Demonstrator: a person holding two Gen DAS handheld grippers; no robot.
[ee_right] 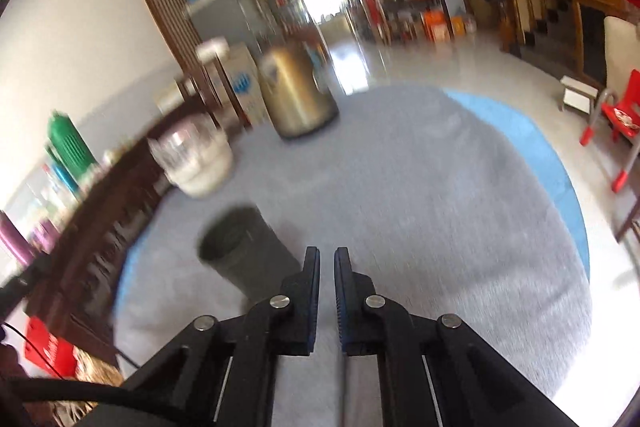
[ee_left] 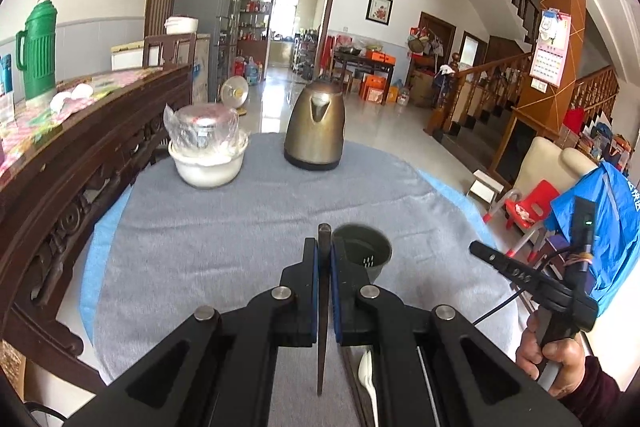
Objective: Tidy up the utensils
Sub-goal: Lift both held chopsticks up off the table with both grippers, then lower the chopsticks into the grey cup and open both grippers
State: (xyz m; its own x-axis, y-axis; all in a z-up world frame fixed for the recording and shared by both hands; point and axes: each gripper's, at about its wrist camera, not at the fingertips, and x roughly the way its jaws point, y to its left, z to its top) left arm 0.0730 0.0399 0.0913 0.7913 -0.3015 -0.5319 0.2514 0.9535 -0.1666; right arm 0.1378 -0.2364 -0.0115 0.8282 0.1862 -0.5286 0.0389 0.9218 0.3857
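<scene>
My left gripper (ee_left: 324, 247) is shut on a thin dark brown chopstick (ee_left: 321, 359) that stands up between its blue pads, above the grey cloth. Just right of its tip is a dark grey utensil cup (ee_left: 366, 247), upright and open-topped; the blurred right wrist view shows the cup (ee_right: 240, 251) left of my right gripper (ee_right: 327, 255). Those jaws are nearly together, with nothing visible between them. A hand holds the right gripper (ee_left: 478, 249) at the table's right edge. Under the left gripper, a white spoon (ee_left: 366, 375) shows.
A round table with a grey cloth (ee_left: 240, 227) over blue. At the back stand a brass-coloured kettle (ee_left: 316, 131) and a white bowl (ee_left: 208, 167) with a wrapped pot. A dark carved sideboard (ee_left: 80, 155) borders the left. A red chair (ee_left: 528, 203) is right.
</scene>
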